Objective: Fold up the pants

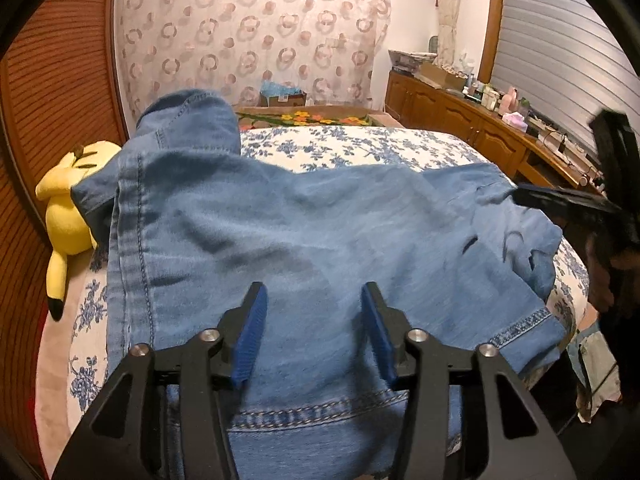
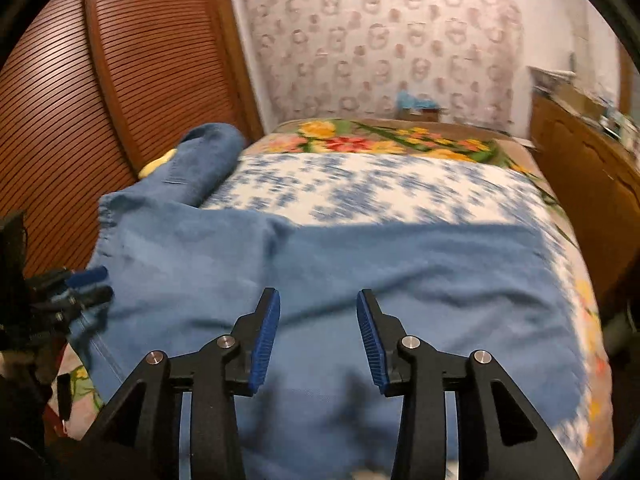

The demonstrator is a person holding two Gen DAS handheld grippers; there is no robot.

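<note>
Blue denim pants (image 1: 320, 220) lie spread across the bed, crumpled at the right, with a stitched hem (image 1: 320, 408) nearest me. One end rises at the far left and drapes over a plush toy. My left gripper (image 1: 314, 292) hovers just above the denim near that hem, open, nothing between its blue pads. In the right wrist view, which is blurred, the pants (image 2: 360, 280) fill the foreground. My right gripper (image 2: 318, 294) is open over the cloth, its pads apart and gripping nothing. The left gripper (image 2: 94, 283) shows at that view's left edge, at the edge of the pants.
A yellow plush toy (image 1: 68, 208) lies at the bed's left side, partly under the denim. The bedspread (image 1: 360, 148) has a blue flower print. A louvred wooden wardrobe (image 1: 52, 100) stands close on the left, and a cluttered wooden dresser (image 1: 460, 112) runs along the right.
</note>
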